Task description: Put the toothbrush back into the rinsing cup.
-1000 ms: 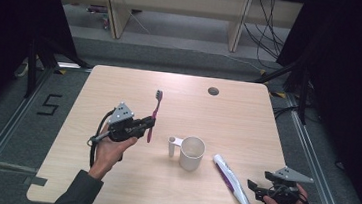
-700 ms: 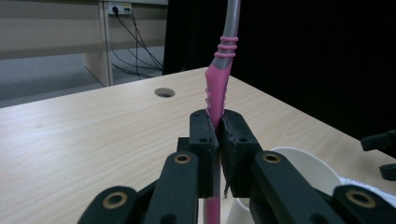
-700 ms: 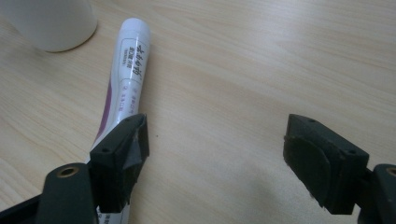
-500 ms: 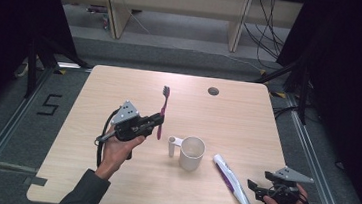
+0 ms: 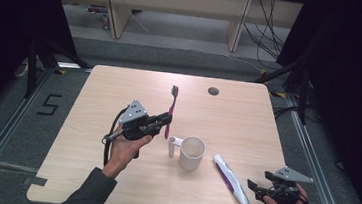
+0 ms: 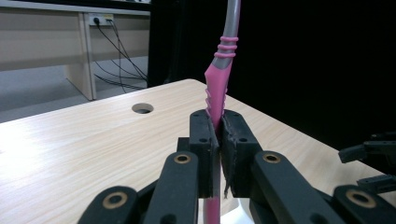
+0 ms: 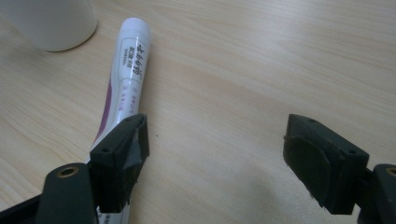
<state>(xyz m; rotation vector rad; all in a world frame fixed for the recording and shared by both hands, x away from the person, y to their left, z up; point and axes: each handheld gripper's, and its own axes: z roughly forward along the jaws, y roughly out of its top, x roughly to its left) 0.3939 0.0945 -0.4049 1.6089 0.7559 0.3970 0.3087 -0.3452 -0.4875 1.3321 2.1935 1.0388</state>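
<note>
A wide bare table [image 5: 119, 96] is seen, with lots of room in the upper half of the high view. Just below the middle stands the white cup [image 5: 191, 153], and the pink toothbrush [image 5: 170, 112] is gripped tight and upright by the left gripper [image 5: 163, 123] just left of it, so it is likely to be dropped in next. The right gripper [image 5: 253, 187] is held spread wide and holds nothing at the lower right, by the toothpaste tube [image 5: 233, 181] near the table's bottom edge.

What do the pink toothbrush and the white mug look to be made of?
Pink and grey toothbrush: probably plastic with a rubbery, ribbed pink grip, matt. White mug: likely glazed ceramic, going by its smooth, even surface and thick rim, though plastic is possible.
</note>
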